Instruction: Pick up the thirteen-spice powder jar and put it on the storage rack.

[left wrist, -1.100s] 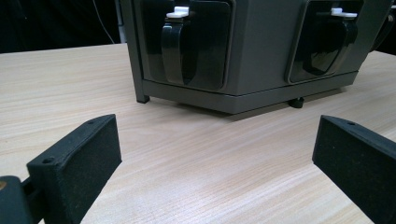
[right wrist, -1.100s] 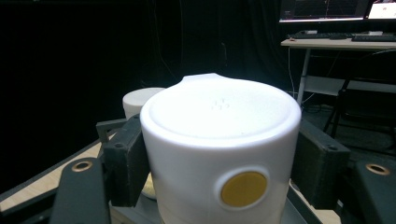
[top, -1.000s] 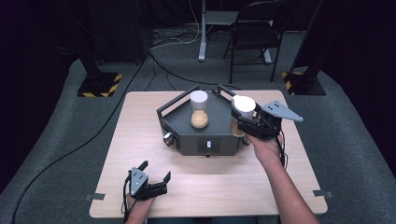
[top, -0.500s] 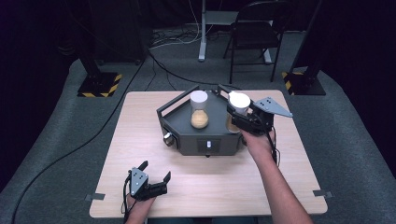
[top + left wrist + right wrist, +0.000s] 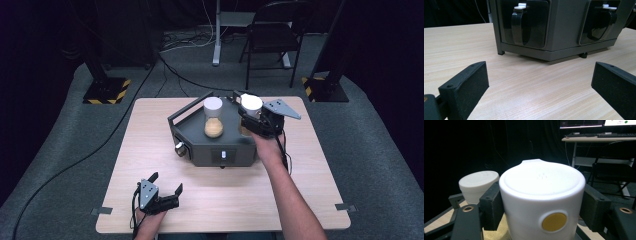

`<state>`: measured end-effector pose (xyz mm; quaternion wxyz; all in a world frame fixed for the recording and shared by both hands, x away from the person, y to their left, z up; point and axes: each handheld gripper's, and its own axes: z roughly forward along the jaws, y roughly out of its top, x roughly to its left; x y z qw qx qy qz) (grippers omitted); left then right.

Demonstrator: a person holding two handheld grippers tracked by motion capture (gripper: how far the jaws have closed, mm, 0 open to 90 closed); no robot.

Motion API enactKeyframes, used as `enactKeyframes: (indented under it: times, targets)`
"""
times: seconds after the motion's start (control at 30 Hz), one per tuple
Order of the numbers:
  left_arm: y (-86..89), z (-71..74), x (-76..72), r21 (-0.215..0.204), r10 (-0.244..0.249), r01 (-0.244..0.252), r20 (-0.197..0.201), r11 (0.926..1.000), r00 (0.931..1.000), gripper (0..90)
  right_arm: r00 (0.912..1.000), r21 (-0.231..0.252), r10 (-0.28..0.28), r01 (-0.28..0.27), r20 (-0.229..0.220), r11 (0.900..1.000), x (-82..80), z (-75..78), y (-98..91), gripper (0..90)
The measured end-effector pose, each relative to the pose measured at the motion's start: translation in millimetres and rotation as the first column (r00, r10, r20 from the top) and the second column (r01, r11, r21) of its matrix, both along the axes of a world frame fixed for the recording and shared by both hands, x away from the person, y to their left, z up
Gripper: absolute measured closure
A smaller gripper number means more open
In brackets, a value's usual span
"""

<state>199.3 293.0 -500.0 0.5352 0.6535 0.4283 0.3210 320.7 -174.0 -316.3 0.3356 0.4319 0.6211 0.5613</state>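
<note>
Gripping the white-lidded jar (image 5: 541, 202) between my right claw's (image 5: 256, 120) pads, I hold it at the right side of the grey machine (image 5: 220, 145), beside the second jar (image 5: 213, 117) standing in the middle. Picking up looks done; setting it down remains. My left claw (image 5: 159, 192) rests open on the near table (image 5: 300, 200).
</note>
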Motion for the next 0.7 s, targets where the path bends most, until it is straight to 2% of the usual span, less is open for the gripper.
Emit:
enactKeyframes:
  times: [0.53,0.63,0.7]
  targets:
    - [0.9,-0.9,-0.7,-0.008,0.001,-0.001,0.003,1.0000,1.0000,0.4,0.9993,-0.018,-0.017,0.016,-0.034,0.9997,12.3,-7.5,16.0,28.9]
    - [0.9,-1.0,-0.7,-0.007,0.000,0.000,0.004,1.0000,1.0000,0.4,0.9988,-0.004,-0.018,0.018,-0.046,0.9998,14.7,-11.0,18.6,29.0]
    - [1.1,-1.0,-0.6,-0.007,-0.002,0.002,0.003,1.0000,1.0000,0.4,0.9985,-0.011,-0.026,0.025,-0.049,0.9996,15.8,-13.4,21.8,28.9]
